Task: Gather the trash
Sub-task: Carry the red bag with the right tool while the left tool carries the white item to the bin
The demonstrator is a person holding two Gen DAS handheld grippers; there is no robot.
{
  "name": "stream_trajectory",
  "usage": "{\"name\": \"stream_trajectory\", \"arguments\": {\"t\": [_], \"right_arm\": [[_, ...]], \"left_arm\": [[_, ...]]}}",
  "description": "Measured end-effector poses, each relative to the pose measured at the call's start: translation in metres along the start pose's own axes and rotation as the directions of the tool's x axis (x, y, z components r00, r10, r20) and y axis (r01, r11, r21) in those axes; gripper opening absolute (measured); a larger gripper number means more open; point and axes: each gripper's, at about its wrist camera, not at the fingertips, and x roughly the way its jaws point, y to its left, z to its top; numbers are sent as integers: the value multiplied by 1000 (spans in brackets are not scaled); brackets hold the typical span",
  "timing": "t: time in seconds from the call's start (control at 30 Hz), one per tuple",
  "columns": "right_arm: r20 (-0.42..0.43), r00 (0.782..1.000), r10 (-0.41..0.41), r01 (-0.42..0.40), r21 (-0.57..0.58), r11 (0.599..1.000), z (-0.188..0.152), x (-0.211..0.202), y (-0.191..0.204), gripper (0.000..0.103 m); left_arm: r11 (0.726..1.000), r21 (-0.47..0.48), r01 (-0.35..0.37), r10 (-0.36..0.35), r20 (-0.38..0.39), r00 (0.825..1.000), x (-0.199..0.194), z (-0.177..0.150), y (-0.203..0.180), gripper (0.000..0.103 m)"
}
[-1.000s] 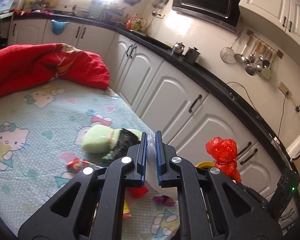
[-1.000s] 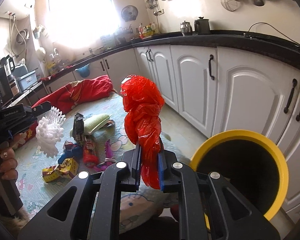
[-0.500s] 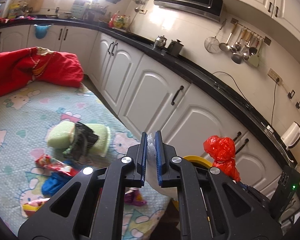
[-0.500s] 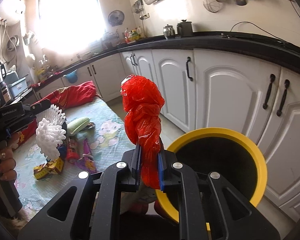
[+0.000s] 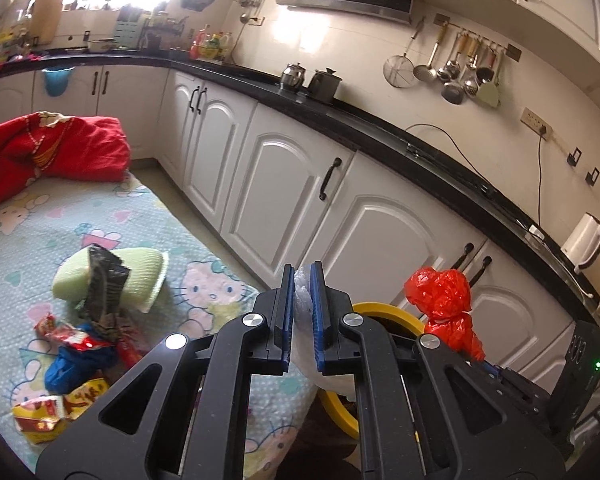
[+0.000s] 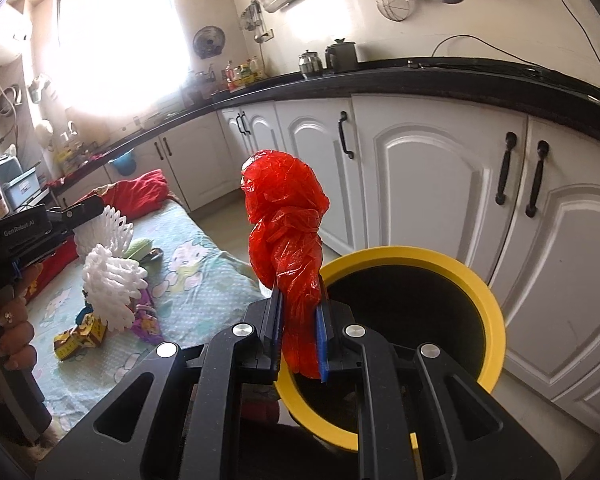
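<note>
Right gripper: clamping red bag, holding it upright at the near rim of yellow bin. Left gripper: pinching white foam net over mat. Remaining wrappers: lying scattered on mat.

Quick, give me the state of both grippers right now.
Left gripper: shut on a white foam net sleeve.
Right gripper: shut on a crumpled red plastic bag, over the yellow-rimmed bin.

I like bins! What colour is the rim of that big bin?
Yellow. The bin's rim shows best in the right wrist view.
</note>
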Motion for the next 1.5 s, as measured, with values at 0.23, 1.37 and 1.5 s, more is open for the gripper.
{"name": "stream_trajectory", "arguments": {"t": [0.23,1.37,1.5], "right_arm": [[-4,999,-36,36,27,999,-3,-3,-18,13],[-149,979,-141,164,149,975,-46,33,-89,13],[-162,976,-142,167,155,974,-49,37,-92,15]], "left_arm": [[999,46,5,-5,-4,1000,15,-7,-24,4],[970,242,-30,48,-70,996,103,-66,-92,5],[967,254,-26,48,-80,996,110,-70,-96,5]]}}
